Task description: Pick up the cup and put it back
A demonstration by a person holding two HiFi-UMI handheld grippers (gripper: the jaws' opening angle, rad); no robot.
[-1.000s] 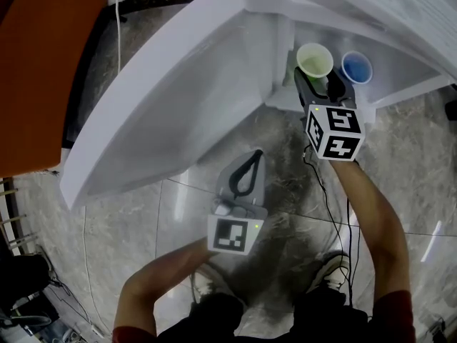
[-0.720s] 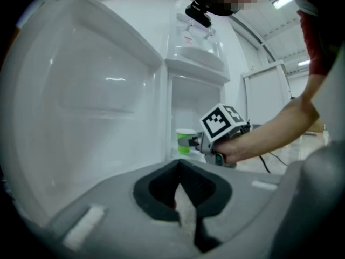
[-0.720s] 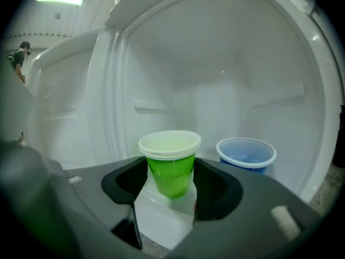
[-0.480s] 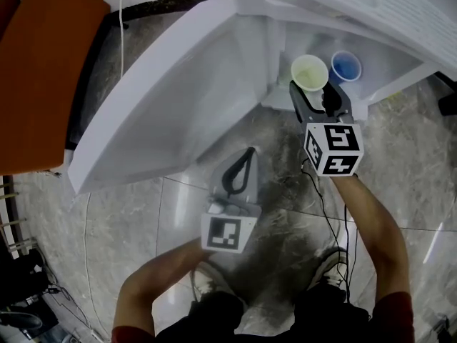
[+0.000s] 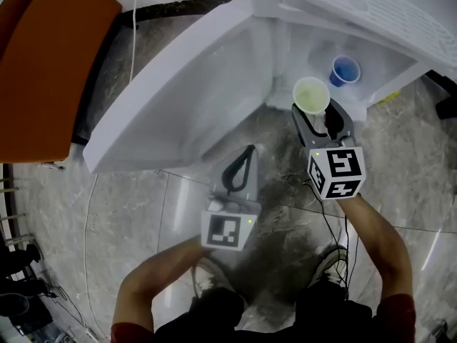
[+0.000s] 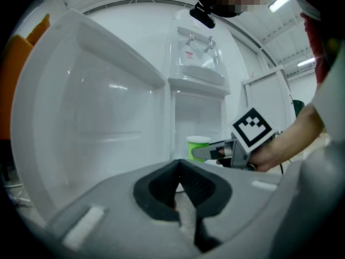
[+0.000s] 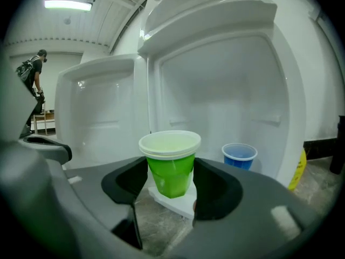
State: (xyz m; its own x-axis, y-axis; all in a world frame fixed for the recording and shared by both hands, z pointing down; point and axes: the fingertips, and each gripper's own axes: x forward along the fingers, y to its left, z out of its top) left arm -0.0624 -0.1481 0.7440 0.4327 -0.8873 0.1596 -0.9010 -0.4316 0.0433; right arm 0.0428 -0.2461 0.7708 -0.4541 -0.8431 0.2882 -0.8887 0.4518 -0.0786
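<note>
**Green cup gripped at the fridge's edge**

My left gripper (image 5: pixel 249 153) hangs over the floor (image 5: pixel 121 220) below the open fridge door (image 5: pixel 182 98), jaws closed on nothing. My right gripper (image 5: pixel 318 113) has its jaws clamped on the sides of the upright green cup (image 5: pixel 312 94), above the shelf's (image 7: pixel 175 203) front corner. The blue cup (image 5: pixel 345 70) stands farther inside, apart.
</note>
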